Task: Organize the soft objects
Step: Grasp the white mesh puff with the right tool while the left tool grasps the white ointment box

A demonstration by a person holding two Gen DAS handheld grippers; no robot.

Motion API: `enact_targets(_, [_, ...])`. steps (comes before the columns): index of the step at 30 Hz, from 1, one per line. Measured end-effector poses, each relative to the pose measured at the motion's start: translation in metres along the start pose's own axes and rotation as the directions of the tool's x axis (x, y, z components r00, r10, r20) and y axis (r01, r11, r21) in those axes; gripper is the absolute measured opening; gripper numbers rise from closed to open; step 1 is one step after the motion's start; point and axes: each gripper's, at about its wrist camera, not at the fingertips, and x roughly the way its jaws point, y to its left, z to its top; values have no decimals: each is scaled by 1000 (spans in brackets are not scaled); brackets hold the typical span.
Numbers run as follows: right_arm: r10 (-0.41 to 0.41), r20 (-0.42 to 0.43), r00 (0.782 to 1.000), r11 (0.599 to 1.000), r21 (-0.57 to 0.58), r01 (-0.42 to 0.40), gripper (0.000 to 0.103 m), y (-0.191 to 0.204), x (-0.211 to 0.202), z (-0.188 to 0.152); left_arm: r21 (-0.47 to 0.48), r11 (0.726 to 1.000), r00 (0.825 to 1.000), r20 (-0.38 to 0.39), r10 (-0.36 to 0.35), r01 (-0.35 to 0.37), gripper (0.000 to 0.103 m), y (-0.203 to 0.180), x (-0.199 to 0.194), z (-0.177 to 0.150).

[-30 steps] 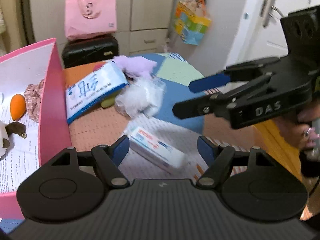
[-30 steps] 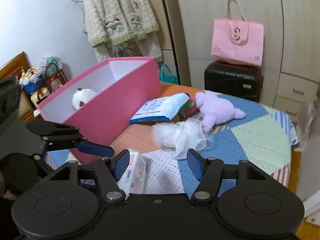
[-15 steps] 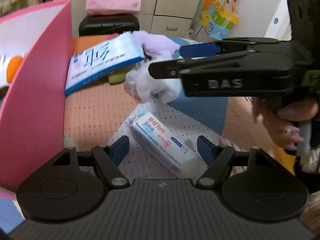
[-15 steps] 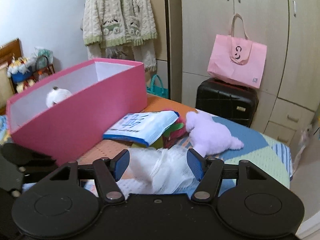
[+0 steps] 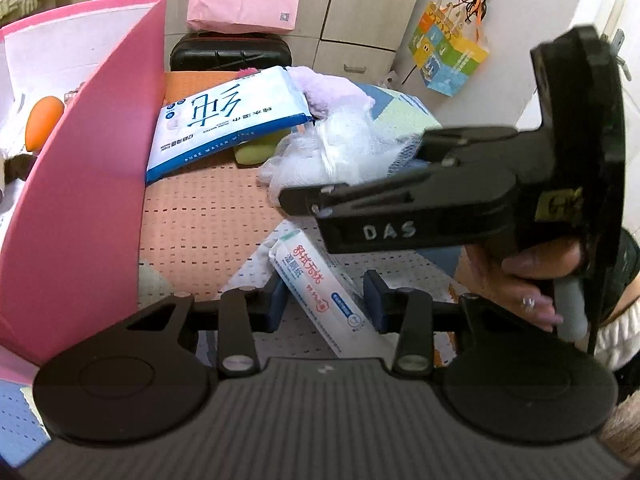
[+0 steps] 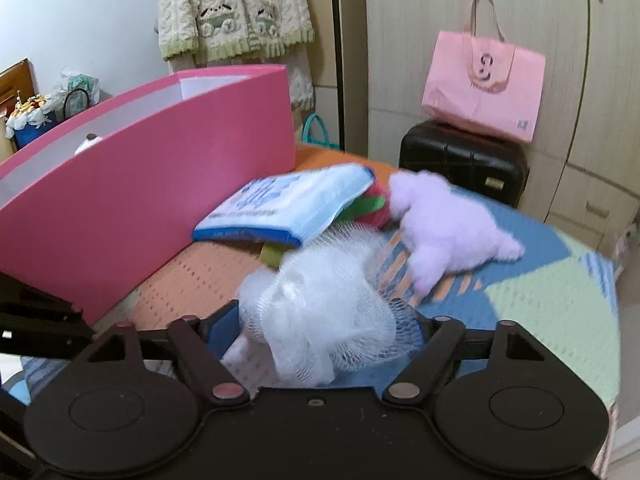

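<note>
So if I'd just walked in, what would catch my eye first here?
Probably the big pink box along the left of the patchwork mat. Next, the white mesh puff bunched between the right gripper fingers, with a purple plush toy lying just behind it. The left gripper straddles a small tissue pack.

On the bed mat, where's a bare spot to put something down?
Bare orange mat lies between the pink box, the wipes pack and the tissue pack. The green and blue patches right of the purple plush are free too. It's crowded where wipes, plush and white mesh sponge bunch together.
</note>
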Motion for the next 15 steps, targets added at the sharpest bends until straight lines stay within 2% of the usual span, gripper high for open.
enact_targets(3, [-45, 19, 999, 999, -1, 45, 34, 3, -5, -5, 38, 999, 1000, -7, -8, 8, 32, -4, -2, -1])
enact_targets(6, [-36, 41, 999, 998, 53, 34, 29, 1, -14, -11, 88, 996, 1000, -2, 3, -3, 29, -13, -4, -4])
enact_targets(9, [-81, 63, 995, 995, 60, 77, 26, 7, -21, -19, 89, 996, 1000, 0, -13, 13, 27, -14, -4, -4])
enact_targets(15, [-137, 87, 987, 987, 101, 128, 25, 9, -39, -30, 73, 997, 1000, 14, -20, 19, 25, -10, -6, -6])
